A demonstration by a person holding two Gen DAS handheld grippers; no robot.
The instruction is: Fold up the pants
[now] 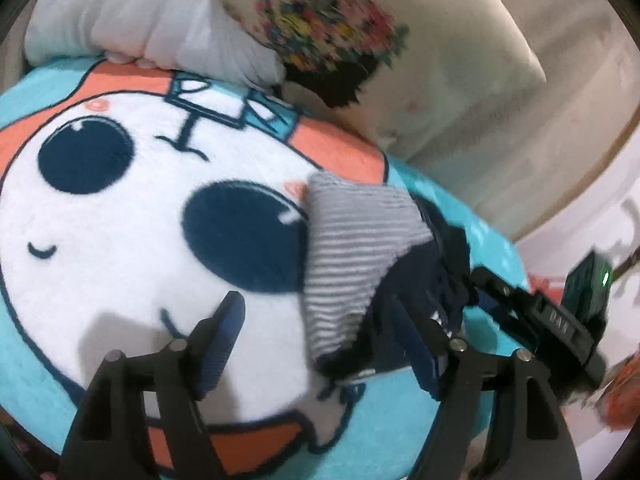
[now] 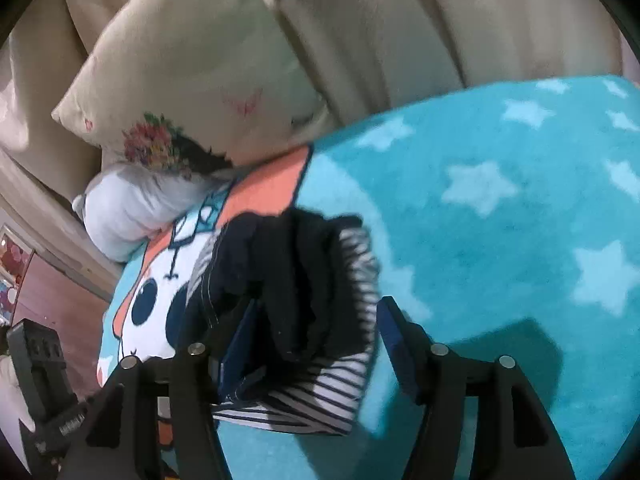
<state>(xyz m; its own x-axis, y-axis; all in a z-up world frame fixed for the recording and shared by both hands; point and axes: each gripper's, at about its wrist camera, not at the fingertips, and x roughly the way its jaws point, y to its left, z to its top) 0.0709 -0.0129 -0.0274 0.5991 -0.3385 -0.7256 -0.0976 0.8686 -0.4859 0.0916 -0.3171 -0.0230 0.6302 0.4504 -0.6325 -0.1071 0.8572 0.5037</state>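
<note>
The pants (image 1: 360,256) lie as a small bundle on the cartoon blanket (image 1: 132,220) covering the bed, dark navy outside with the striped lining turned out, near the pillows (image 2: 192,80) at its head end. Both claws stand apart, pressing nothing: the left claw (image 1: 320,344) beside the bundle's edge, the right claw (image 2: 316,344) straddling the cloth. Judging by the compact shape, the folding looks largely done; perhaps only tidying the loose striped flap remains.

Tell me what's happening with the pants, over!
Left gripper open, right gripper open, nothing pinched. Pants bunched on the blue blanket, striped lining showing. Pillows behind, nothing blocking.
</note>
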